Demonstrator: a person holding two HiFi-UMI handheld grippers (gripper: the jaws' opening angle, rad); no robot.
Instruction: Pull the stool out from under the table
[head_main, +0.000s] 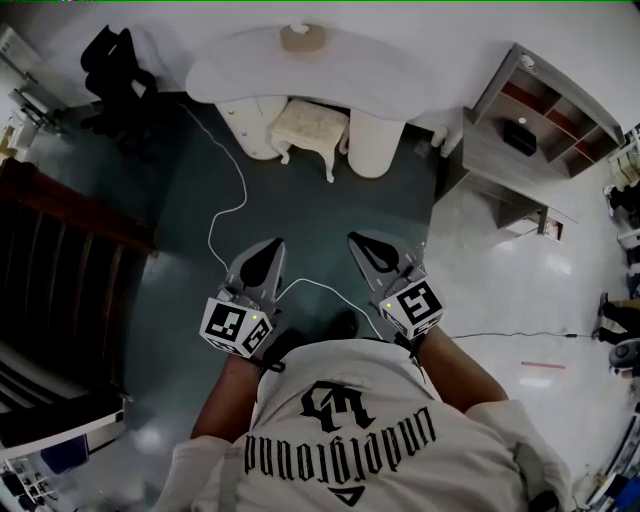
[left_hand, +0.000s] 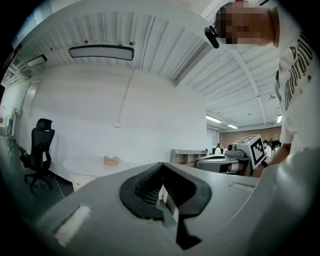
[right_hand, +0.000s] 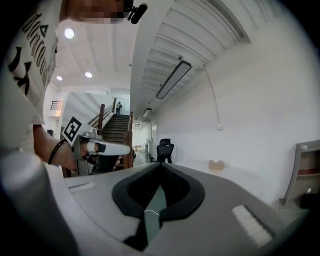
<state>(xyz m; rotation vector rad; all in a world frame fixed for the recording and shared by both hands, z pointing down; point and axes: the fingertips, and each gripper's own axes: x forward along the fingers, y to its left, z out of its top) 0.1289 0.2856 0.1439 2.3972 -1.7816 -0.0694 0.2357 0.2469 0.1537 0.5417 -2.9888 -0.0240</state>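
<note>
A cream upholstered stool (head_main: 309, 128) with carved white legs stands partly tucked under a white curved table (head_main: 340, 62), between the table's two rounded pedestals. Well short of it, over the dark green floor, I hold my left gripper (head_main: 273, 243) and right gripper (head_main: 355, 240) side by side, both pointing toward the stool. Both are shut with nothing between the jaws. In the left gripper view the left gripper (left_hand: 161, 167) faces the table (left_hand: 90, 165); in the right gripper view the right gripper (right_hand: 161, 166) does too, with the tabletop (right_hand: 225, 175) ahead.
A small round tan object (head_main: 303, 37) sits on the tabletop. A black office chair (head_main: 115, 60) stands at the far left and a grey shelf unit (head_main: 535, 130) at the right. A white cable (head_main: 235, 215) snakes over the floor. A dark wooden railing (head_main: 60, 250) runs along the left.
</note>
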